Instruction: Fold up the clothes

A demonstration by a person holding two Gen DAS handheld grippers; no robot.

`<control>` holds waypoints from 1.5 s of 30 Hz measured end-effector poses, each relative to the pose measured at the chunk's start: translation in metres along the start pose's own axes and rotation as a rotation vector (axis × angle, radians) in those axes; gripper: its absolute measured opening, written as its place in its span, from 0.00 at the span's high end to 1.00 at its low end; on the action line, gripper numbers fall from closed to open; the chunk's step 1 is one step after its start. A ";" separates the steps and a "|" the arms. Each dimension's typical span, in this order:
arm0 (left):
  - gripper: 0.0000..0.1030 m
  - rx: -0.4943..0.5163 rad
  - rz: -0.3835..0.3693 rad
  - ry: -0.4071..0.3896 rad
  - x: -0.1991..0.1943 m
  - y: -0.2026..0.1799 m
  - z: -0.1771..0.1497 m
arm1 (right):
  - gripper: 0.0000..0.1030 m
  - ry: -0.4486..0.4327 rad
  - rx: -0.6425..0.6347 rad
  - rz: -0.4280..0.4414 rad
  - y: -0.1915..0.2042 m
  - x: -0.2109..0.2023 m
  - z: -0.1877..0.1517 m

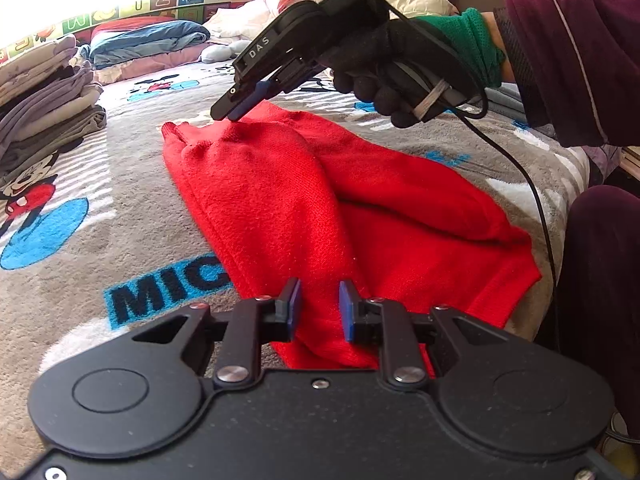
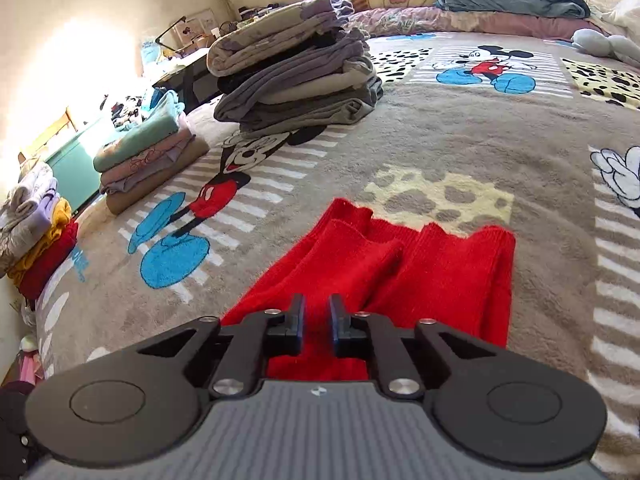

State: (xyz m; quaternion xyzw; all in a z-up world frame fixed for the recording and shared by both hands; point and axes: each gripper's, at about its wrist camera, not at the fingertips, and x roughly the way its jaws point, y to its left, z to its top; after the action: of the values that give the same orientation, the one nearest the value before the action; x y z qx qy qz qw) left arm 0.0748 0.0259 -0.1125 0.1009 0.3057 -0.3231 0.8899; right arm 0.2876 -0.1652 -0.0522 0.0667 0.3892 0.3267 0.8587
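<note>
Left wrist view: the red sweater (image 1: 320,200) lies on the blanket (image 1: 100,208) near its front edge. The left gripper (image 1: 318,304) is a little open, pinching nothing. The right gripper (image 1: 232,112) hangs over the sweater's far end.

Right wrist view: its jaws are a little open over the sweater, holding nothing. The tall clothes pile (image 2: 296,68) sits far back

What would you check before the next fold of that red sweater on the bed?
1. Red sweater lies flat on the blanket: not ok, sleeves bunched.
2. Left gripper free of cloth: ok, jaws slightly apart, nothing pinched.
3. Right gripper free of cloth: ok, a gap shows, sweater beneath.
4. Cable clear of the sweater: cannot tell.
5. Space beside the grey folded stack: ok.
</note>
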 end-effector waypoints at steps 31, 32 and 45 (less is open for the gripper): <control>0.78 -0.033 -0.026 -0.013 0.001 0.007 0.000 | 0.63 0.099 -0.110 -0.105 0.042 -0.031 -0.075; 0.77 -0.029 -0.022 -0.018 0.001 0.006 -0.001 | 0.63 0.079 -0.078 -0.097 0.039 -0.032 -0.076; 0.73 -0.024 0.014 -0.072 -0.007 -0.002 -0.011 | 0.49 -0.234 -0.054 -0.172 0.063 -0.137 -0.132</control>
State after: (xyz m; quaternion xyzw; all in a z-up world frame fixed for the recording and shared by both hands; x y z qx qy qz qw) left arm 0.0642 0.0325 -0.1166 0.0805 0.2766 -0.3166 0.9038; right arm 0.0952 -0.2187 -0.0349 0.0476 0.2817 0.2523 0.9245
